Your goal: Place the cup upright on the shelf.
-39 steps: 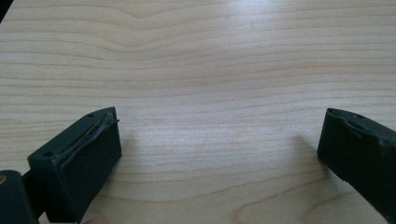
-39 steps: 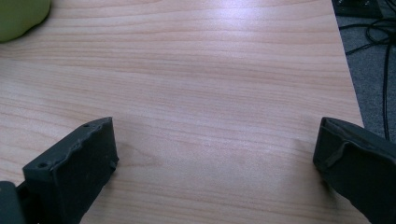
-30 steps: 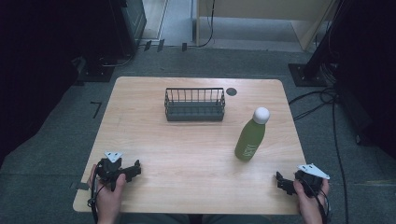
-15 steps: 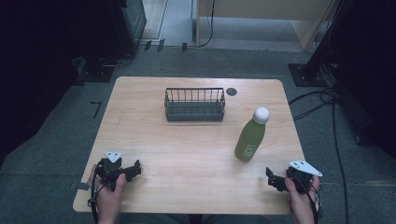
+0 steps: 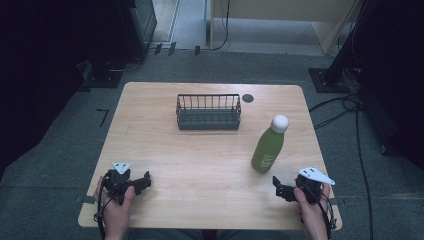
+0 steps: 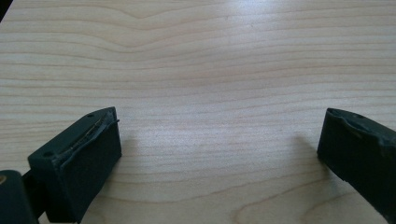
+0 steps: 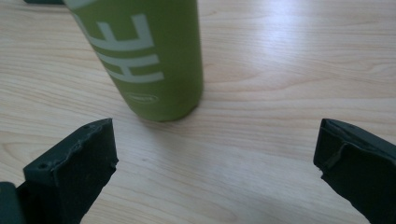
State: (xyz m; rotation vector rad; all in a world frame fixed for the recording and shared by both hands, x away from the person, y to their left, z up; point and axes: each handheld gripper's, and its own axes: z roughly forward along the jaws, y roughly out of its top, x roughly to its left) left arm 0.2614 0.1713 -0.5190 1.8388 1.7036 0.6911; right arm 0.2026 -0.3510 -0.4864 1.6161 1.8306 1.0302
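A green bottle [image 5: 268, 148] with a white cap stands upright on the right half of the wooden table [image 5: 210, 165]. Its lower body with white lettering looms close in the right gripper view [image 7: 149, 56]. My right gripper [image 5: 278, 189] rests near the front right edge, just in front of the bottle, jaws wide apart and empty [image 7: 217, 163]. My left gripper [image 5: 145, 181] sits at the front left, open over bare wood [image 6: 219, 154]. A dark wire basket [image 5: 208, 112] stands empty at the back middle.
A small dark round grommet [image 5: 247, 98] sits in the tabletop right of the basket. Grey carpet surrounds the table, with cables [image 5: 345, 107] on the floor at the right and dark equipment stands at the back corners.
My right gripper has slid left and slightly forward toward the bottle's base. The left gripper, the bottle and the basket have stayed put.
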